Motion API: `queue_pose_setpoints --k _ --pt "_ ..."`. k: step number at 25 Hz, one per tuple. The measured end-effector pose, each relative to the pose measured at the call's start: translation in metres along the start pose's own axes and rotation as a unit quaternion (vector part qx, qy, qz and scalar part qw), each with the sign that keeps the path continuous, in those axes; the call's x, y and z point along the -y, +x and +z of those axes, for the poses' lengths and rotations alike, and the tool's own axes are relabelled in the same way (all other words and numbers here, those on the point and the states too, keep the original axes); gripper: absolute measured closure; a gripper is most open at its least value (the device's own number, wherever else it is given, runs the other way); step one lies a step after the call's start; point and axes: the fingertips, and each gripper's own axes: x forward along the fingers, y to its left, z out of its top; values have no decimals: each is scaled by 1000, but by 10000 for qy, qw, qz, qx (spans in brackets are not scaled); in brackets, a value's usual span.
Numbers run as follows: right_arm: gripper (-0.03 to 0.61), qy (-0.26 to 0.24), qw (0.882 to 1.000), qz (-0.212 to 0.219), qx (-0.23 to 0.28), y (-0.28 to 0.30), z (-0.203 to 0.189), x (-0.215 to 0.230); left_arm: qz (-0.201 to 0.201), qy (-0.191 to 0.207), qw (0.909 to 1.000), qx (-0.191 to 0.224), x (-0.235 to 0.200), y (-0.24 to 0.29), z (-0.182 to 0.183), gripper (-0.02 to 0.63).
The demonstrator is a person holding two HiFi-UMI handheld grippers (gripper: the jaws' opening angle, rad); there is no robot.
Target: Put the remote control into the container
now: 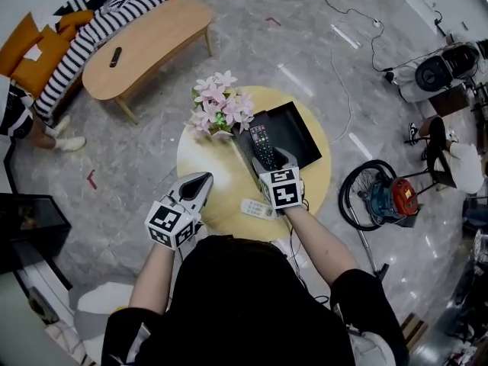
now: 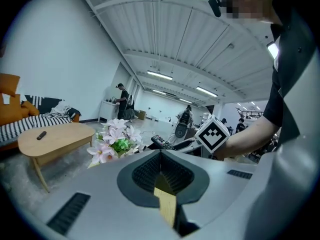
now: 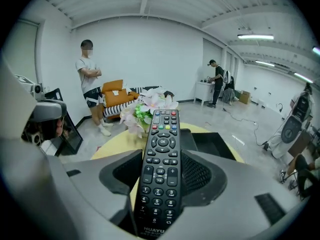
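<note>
A long black remote control [image 1: 261, 143] with coloured buttons hangs over the near left edge of the black tray container [image 1: 299, 132] on the round yellow table [image 1: 316, 178]. My right gripper [image 1: 268, 158] is shut on its lower half. In the right gripper view the remote [image 3: 162, 169] runs straight out between the pads [image 3: 197, 174], with the tray [image 3: 212, 144] lying beyond and below. My left gripper [image 1: 202, 180] rests at the table's near left edge, shut and holding nothing. Its jaws [image 2: 160, 153] meet at the tip.
A bunch of pink flowers [image 1: 221, 101] stands just left of the tray. A white remote [image 1: 257, 209] lies on the table by my right wrist. A wooden coffee table [image 1: 145, 44] and striped sofa are far left. A vacuum cleaner [image 1: 389, 197] sits right.
</note>
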Motion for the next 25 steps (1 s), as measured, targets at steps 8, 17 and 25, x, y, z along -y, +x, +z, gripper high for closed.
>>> queue_pose_setpoints --k 8,17,25 --pt "325 -326 9990 -282 -142 12 -2 81 134 -42 9998 -111 3 27 0 606" --pt "325 -543 9976 -181 -392 44 -5 135 418 -211 9986 -227 2 49 -5 607" --pt "325 -638 9949 97 -780 73 -24 149 658 -381 9963 -403 6 54 -17 607"
